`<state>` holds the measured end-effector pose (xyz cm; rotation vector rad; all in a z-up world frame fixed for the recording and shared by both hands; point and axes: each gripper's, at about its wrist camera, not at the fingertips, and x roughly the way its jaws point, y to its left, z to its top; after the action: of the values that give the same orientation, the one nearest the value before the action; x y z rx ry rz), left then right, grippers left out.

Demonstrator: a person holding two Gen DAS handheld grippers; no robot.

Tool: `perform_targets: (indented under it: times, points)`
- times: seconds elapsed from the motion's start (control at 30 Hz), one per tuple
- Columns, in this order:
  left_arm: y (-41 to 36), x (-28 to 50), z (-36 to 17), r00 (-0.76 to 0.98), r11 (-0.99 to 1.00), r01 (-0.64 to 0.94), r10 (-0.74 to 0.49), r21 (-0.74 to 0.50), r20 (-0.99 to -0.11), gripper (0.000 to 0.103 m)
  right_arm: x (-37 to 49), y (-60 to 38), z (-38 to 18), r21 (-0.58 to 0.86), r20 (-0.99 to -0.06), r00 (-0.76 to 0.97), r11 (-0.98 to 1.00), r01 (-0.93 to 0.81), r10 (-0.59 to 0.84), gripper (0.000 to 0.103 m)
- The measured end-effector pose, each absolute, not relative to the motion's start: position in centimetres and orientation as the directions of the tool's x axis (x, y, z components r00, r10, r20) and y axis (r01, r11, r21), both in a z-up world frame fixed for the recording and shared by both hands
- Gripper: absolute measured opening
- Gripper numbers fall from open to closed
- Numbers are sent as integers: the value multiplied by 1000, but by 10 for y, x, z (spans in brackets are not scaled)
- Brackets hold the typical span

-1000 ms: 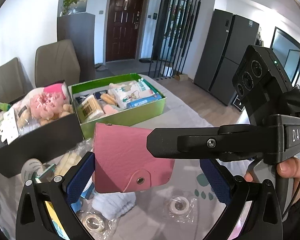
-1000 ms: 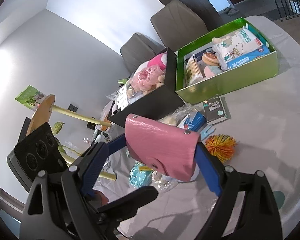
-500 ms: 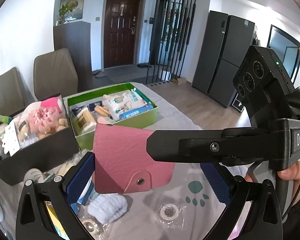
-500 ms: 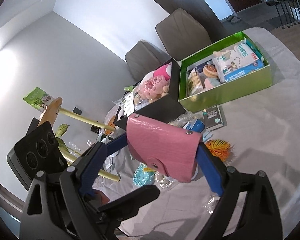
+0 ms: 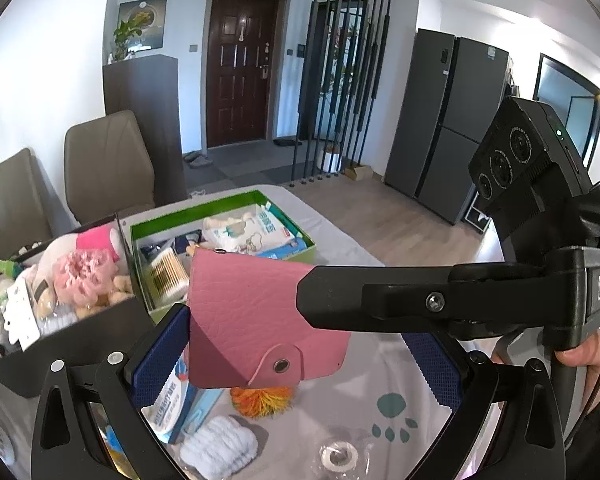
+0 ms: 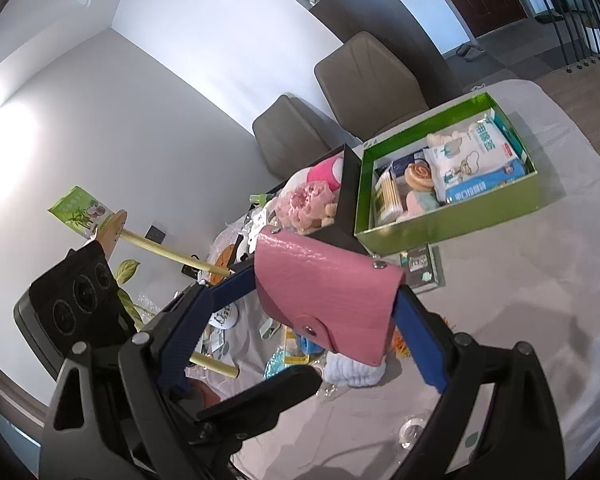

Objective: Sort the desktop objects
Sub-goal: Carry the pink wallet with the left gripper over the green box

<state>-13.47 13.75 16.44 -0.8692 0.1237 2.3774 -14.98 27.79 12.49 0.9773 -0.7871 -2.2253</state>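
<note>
A pink snap wallet (image 6: 324,304) hangs above the table, spanning the two blue pads of my right gripper (image 6: 326,292), which is shut on it at a wide spread. In the left wrist view the same wallet (image 5: 252,320) lies against the left pad of my left gripper (image 5: 300,340); the other pad stands well clear of it, so that gripper is open. One black finger (image 5: 380,300) of the right gripper crosses this view and covers the wallet's right edge. Beyond stand a green box (image 5: 200,210) of packets and a black box (image 5: 60,344) of plush toys.
Below the wallet lie an orange spiky ball (image 5: 260,398), a white fluffy cloth (image 5: 220,444), a tape roll (image 5: 338,456) and a blue-white carton (image 5: 180,400). A small dark packet (image 6: 420,270) sits before the green box (image 6: 452,220). Two chairs (image 5: 108,160) stand behind the table.
Both grippers have risen together with the pink wallet between them. The boxes and the table clutter now sit lower and smaller in both views.
</note>
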Motion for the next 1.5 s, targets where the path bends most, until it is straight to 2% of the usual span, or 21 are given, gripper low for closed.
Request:
perform_targets:
  times: [0.77, 1.5]
  points:
    - [151, -211, 181, -631, -816, -569, 509, -97, -585, 102, -220, 292, 147, 693, -413, -594, -661, 287, -690, 94]
    - [143, -295, 149, -671, -846, -504, 509, -172, -539, 102, -305, 295, 138, 698, -367, -633, -652, 296, -681, 96]
